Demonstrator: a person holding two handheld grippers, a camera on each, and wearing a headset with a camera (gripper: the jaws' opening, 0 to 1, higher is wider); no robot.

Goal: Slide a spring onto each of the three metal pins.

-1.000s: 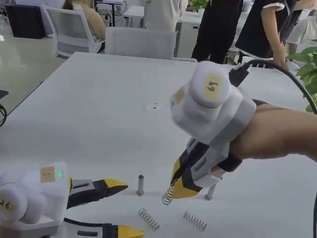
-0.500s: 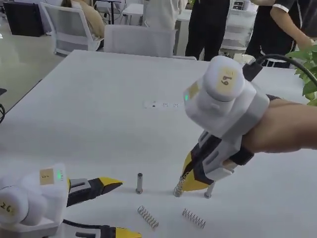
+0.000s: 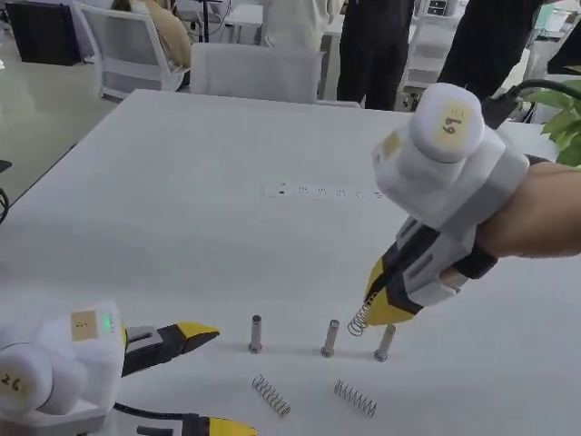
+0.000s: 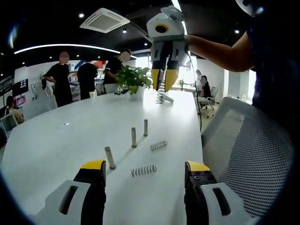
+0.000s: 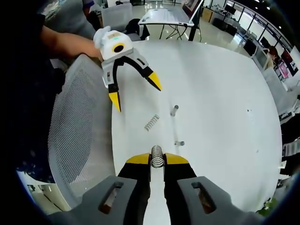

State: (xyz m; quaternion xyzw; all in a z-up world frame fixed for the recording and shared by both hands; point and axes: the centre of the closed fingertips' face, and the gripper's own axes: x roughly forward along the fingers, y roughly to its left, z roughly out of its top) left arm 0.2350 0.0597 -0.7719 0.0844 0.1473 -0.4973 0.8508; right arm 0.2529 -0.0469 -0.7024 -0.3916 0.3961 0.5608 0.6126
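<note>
The left gripper [image 3: 222, 377] is held low over the white table [image 3: 182, 200], its jaws spread wide with nothing between them. Three metal pins are stood upright in a row: the left pin [image 3: 256, 333], the middle pin [image 3: 330, 337] and the right pin [image 3: 385, 342] — all bare. Just in front of them one loose spring [image 3: 272, 397] and a second loose spring [image 3: 355, 400] are laid flat. A third spring [image 3: 360, 318] is clamped, tilted, in the right gripper [image 3: 386, 313] — seen between the middle and right pin tops.
</note>
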